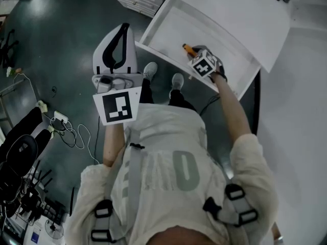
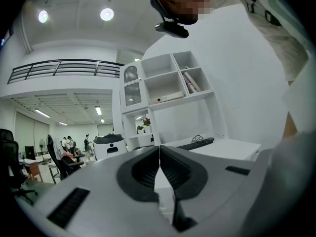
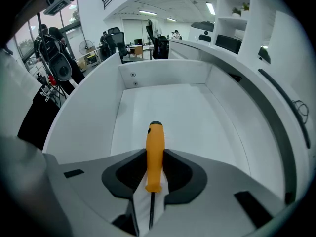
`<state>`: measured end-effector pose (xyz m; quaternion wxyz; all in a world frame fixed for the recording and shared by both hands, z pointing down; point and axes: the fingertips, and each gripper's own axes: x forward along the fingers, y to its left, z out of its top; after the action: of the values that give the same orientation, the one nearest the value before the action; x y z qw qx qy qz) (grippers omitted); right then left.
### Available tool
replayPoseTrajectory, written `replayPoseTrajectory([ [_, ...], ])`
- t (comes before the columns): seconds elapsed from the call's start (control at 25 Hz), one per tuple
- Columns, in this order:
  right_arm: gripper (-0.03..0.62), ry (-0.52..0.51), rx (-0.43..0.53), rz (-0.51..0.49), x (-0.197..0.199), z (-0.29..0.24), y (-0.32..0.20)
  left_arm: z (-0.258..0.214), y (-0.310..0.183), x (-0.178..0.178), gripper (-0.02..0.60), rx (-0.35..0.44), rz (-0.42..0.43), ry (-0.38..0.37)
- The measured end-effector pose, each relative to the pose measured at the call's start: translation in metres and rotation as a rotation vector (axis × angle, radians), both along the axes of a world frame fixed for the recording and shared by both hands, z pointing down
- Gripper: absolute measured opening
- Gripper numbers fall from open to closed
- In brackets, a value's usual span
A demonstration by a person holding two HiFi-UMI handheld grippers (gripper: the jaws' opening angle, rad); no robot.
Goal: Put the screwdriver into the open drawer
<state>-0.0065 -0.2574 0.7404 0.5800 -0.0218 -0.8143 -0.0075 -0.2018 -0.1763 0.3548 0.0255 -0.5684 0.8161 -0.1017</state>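
Screwdriver (image 3: 154,154), orange handle: clenched in right tongs (image 3: 154,171), pointed steeply down over the open drawer (image 3: 170,107), seemingly ready to drop in. Left tongs (image 2: 159,163): closed, empty, held aside.

**Bright indoors, heavy fisheye**

Two round ceiling lamps (image 2: 106,14) flare high above the left claw (image 2: 159,148), off to its left. Both claw views bend hard and fall black at the corners. Ahead of the right claw (image 3: 154,152) the drawer (image 3: 170,107) is evenly lit, shadows soft; the screwdriver (image 3: 155,135) is crisp. Head view is dimmer, floor (image 1: 61,34) below the claws dark, white surfaces washed pale.
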Motion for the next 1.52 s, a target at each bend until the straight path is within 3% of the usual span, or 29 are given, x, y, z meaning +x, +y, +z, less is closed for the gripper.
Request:
replayPoseTrajectory([
  [0.52, 0.102, 0.004, -0.036, 0.035, 0.002, -0.002, -0.005, 0.001, 0.003, -0.001, 0.006, 0.002, -0.007, 0.0],
  [0.72, 0.17, 0.01, -0.081, 0.025, 0.003, -0.004, 0.003, 0.003, 0.005, -0.002, 0.006, -0.005, -0.013, 0.004],
  [0.92, 0.19, 0.016, -0.089, 0.019, 0.005, -0.002, 0.005, 0.003, 0.004, -0.001, 0.006, -0.003, -0.013, 0.003],
  [1.52, 0.189, -0.004, -0.108, 0.008, -0.003, -0.015, 0.016, 0.003, 0.007, -0.002, 0.006, 0.006, 0.002, 0.011],
])
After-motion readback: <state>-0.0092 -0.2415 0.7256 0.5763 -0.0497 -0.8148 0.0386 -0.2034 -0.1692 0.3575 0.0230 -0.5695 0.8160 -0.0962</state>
